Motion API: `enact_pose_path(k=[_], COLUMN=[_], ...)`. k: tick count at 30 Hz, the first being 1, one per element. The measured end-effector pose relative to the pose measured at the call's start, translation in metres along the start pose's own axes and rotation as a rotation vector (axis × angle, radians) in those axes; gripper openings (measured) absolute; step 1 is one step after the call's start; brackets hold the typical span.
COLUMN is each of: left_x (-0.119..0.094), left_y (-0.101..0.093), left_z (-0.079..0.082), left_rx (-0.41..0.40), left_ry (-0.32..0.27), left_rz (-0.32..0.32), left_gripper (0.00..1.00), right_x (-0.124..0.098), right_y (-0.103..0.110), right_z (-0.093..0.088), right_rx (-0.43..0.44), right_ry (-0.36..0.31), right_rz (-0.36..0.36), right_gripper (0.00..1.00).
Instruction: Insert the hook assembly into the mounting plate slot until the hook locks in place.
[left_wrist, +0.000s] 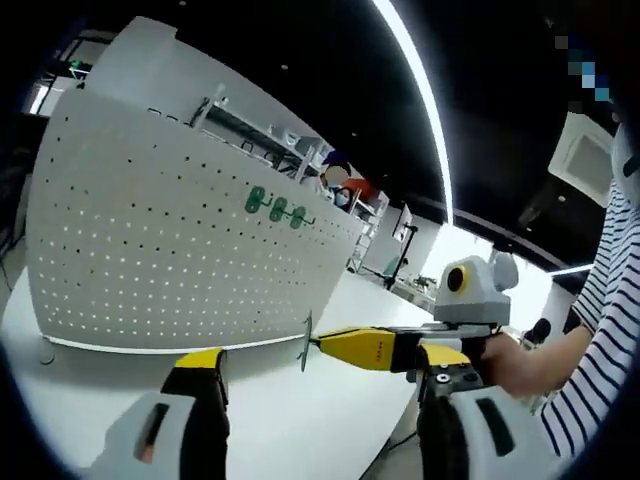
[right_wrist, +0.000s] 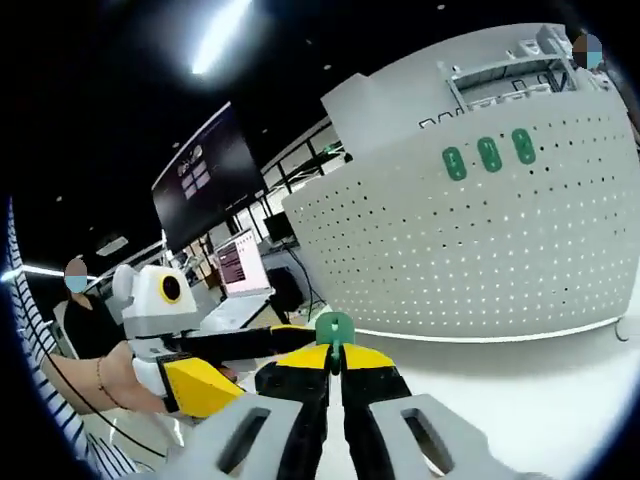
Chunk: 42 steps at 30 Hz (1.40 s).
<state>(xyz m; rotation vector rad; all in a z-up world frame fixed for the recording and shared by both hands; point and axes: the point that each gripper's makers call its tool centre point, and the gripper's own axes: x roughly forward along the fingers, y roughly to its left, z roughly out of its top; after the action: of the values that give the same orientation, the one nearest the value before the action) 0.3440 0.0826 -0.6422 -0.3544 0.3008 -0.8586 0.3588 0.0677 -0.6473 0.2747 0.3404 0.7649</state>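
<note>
Left gripper (left_wrist: 320, 395): rises from the bottom of the left gripper view; yellow-tipped jaws spread wide apart, released, nothing between them.

Right gripper (right_wrist: 335, 365): rises from bottom centre of the right gripper view; yellow-and-black jaws clenched on the green hook (right_wrist: 333, 330), whose rounded head stands just above the jaw tips. Seen again in the left gripper view (left_wrist: 330, 345), reaching in from the right, its yellow tips pinching the hook (left_wrist: 307, 342), there edge-on as a thin upright piece.

Hook, place: centre of the right gripper view, in front of the lower edge of the pegboard (right_wrist: 470, 240), not touching it; lower centre of the left gripper view, near the board's lower right corner.

Pegboard: white, perforated, upright on the table (left_wrist: 290, 420); fills the left half of the left gripper view (left_wrist: 180, 250) and the right half of the right gripper view.

Mounted hooks: three green pieces side by side on the board, at upper centre of the left gripper view (left_wrist: 278, 208) and upper right of the right gripper view (right_wrist: 489, 154).

Table: white, glossy, across the bottom of both views.

Hand (left_wrist: 515, 362): right of the left gripper view, holding the right gripper; striped sleeve (left_wrist: 600, 330) behind it.

Background: laptop (right_wrist: 240, 275) left of centre in the right gripper view; ceiling light strip (left_wrist: 420, 90) arching across the upper part of the left gripper view.
</note>
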Motion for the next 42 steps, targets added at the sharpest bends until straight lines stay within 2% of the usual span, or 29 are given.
enact_pose_path(k=[9,13,19,26,32,34,42], left_x=[0.0,0.003,0.007,0.009,0.008,0.008,0.004], left_y=[0.004,0.004,0.005,0.007,0.009,0.01,0.016], left_z=[0.001,-0.002,-0.006,-0.011,-0.012,-0.013,-0.016], left_rx=[-0.025,-0.036,-0.05,-0.046,-0.046,-0.045,-0.064], left_ry=[-0.006,0.006,0.022,0.046,0.052,0.055,0.058], left_rz=[0.008,0.011,0.013,0.026,0.034,0.037,0.059], left_gripper=[0.85,0.93,1.0,1.0,1.0,1.0,1.0], right_x=[0.003,0.006,0.009,0.016,0.022,0.023,0.025], right_y=[-0.001,-0.004,-0.011,-0.015,-0.02,-0.022,-0.047], right_z=[0.004,0.007,0.015,0.019,0.025,0.026,0.05], right_rx=[-0.02,-0.036,-0.072,-0.086,-0.177,-0.175,-0.187], right_ry=[-0.012,-0.019,-0.039,-0.057,-0.072,-0.081,-0.157], right_rz=[0.008,0.003,-0.013,-0.038,-0.066,-0.076,-0.178], right_gripper=[0.0,0.0,0.0,0.0,0.0,0.0,0.0])
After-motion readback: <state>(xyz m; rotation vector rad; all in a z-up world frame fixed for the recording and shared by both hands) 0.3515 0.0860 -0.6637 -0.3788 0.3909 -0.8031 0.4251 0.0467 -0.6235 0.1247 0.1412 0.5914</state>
